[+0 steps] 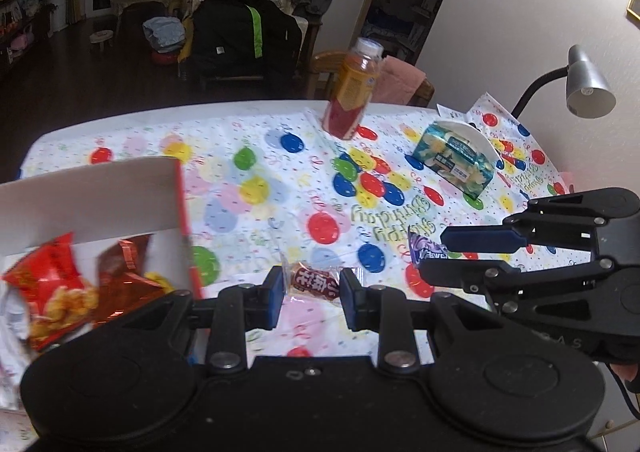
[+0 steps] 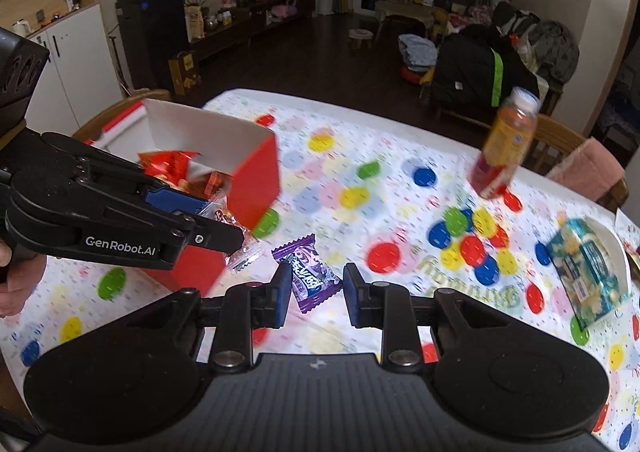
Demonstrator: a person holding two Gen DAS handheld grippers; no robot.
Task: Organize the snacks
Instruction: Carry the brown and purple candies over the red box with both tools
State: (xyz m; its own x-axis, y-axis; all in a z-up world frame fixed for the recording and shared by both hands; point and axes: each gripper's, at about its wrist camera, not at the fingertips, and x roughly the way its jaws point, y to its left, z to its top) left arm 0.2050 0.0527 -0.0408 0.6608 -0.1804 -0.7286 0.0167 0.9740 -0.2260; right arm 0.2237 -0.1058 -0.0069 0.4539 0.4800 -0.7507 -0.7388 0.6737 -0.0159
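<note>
— What's in front of you, biggest first?

— The table [image 2: 400, 124] under its balloon cloth, then the red box [image 2: 256, 172] near its left edge — I'll place everything from that box. It already has at least two red packets in it. Well to the right of it stands one bottle [image 2: 506, 144], and further right, one blue-green tissue pack [image 2: 586, 276]. Loose sweets: two. One red sweet [image 1: 314, 282] and one purple sweet [image 2: 310, 276], both just right of the box's near corner.

— And your claws?

— My left claw [image 1: 311, 288] has its pads against the red sweet's clear wrapper ends; I judge it gripped and seemingly lifted, beside the box rather than over it. My right claw [image 2: 316, 292] is spread wide around the purple sweet, which lies flat on the cloth — nothing held there yet.

— What could go wrong?

— The left grip is only on slippery wrapper, so the sweet could slide out before it clears the box wall. My two claws sit close together, so they might knock each other. And on the right, closing too low could pinch the cloth along with the sweet.
</note>
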